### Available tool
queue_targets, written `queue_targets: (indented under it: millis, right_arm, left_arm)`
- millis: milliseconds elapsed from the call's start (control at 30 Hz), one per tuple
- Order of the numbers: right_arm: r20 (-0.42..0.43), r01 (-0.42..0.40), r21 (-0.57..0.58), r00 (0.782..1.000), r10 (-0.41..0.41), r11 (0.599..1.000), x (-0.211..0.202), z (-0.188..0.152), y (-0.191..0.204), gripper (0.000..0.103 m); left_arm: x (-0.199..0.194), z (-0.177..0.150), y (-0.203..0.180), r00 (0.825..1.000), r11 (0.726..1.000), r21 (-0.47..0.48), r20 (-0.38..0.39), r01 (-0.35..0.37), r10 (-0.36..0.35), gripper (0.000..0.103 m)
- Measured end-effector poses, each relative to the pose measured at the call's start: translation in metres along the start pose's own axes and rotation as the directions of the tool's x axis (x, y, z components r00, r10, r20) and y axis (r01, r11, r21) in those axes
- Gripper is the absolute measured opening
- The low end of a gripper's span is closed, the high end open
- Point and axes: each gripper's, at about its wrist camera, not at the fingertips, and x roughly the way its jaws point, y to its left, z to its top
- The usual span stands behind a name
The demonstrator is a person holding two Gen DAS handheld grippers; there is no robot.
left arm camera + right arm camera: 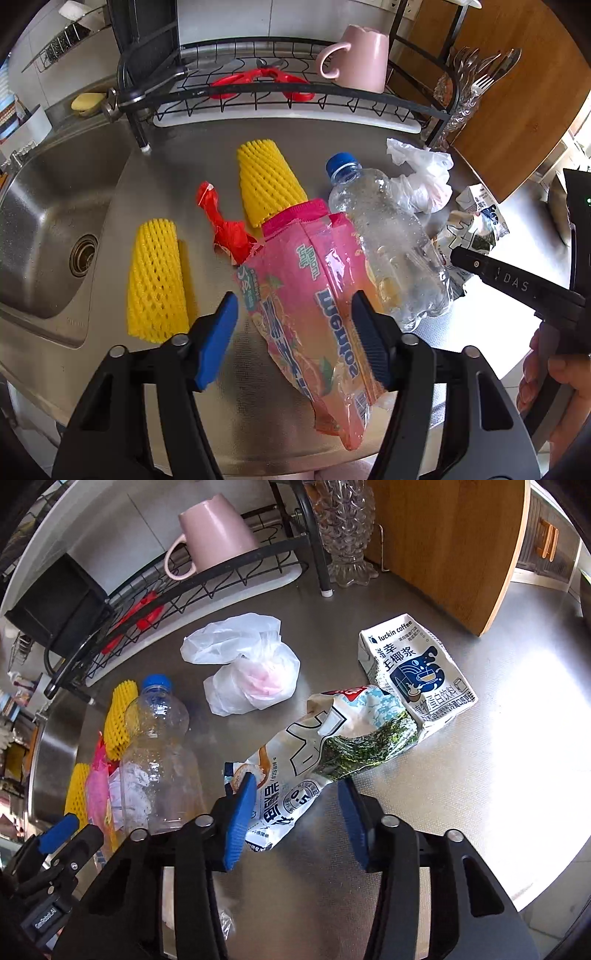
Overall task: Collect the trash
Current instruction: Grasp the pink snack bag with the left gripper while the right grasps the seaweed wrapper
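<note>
Left wrist view, from the left: a steel sink point(55, 221), two yellow foam fruit nets point(157, 280) on the counter, a twisted red wrapper point(223, 225), then the pink Mentos bag point(314, 306) lying between the spread jaws of the left gripper point(295, 339), its right pad touching the bag's edge. Beside it lies a clear plastic bottle point(391, 236). Right wrist view: the right gripper point(295, 812), jaws apart, straddles a crumpled snack bag point(314, 753); past it, a white plastic bag point(247, 668) and a Luckin coffee carton point(413, 668).
</note>
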Motion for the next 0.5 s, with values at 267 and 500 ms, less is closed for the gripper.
queue_targets:
  millis: [267,500]
  right_arm:
    - [0.003,0.014,-0.063,1.0,-0.014,0.998,0.004,0.002,0.008,0.013]
    - [0.039,0.002,-0.09,0.999,0.001,0.996,-0.007,-0.001,0.014,0.006]
  left_arm:
    - [0.004,-0.002,0.009,1.0,1.0,0.0,-0.014,0.0,0.0,0.026]
    - [0.003,-0.005,0.008,1.0,1.0,0.014,-0.009,-0.011,0.011,0.001]
